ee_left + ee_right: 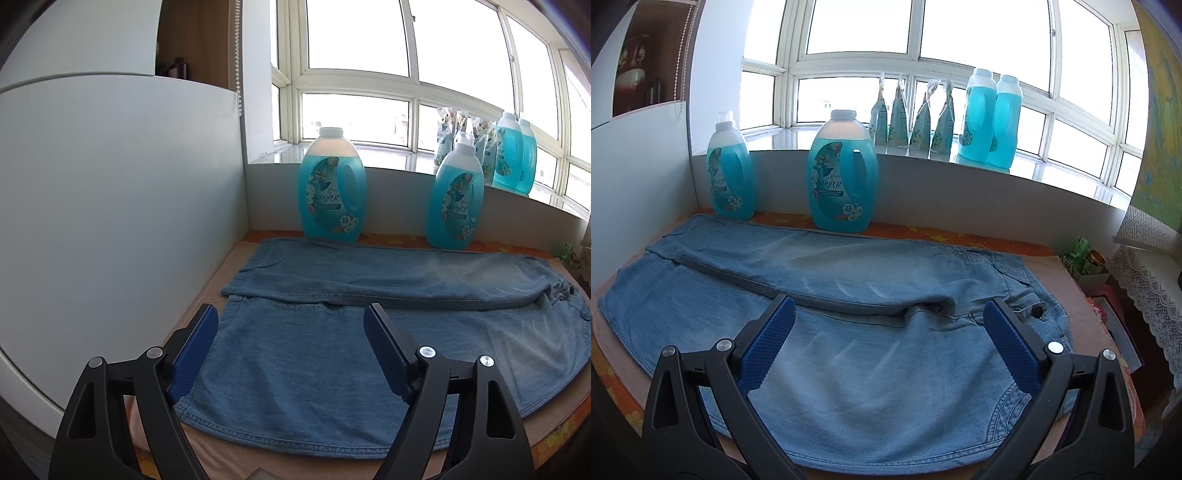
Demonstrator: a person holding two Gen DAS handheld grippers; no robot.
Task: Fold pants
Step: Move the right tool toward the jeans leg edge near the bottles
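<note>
Light blue denim pants [369,280] lie flat across the table, both legs side by side. In the left wrist view the hem ends are at the left, and my left gripper [291,314] hovers open just above the near leg with nothing between its blue pads [192,354]. In the right wrist view the pants [868,266] show their waist and a dark button [1038,311] at the right. My right gripper [888,302] stands open over the near leg close to the crotch, its pads apart and clear of the cloth.
Two blue detergent bottles [332,184] [456,199] stand on the table right behind the pants. More bottles [991,118] and pouches [912,114] line the window sill. A white panel [110,203] walls the left side. A tin [1095,260] and boxes sit at the right edge.
</note>
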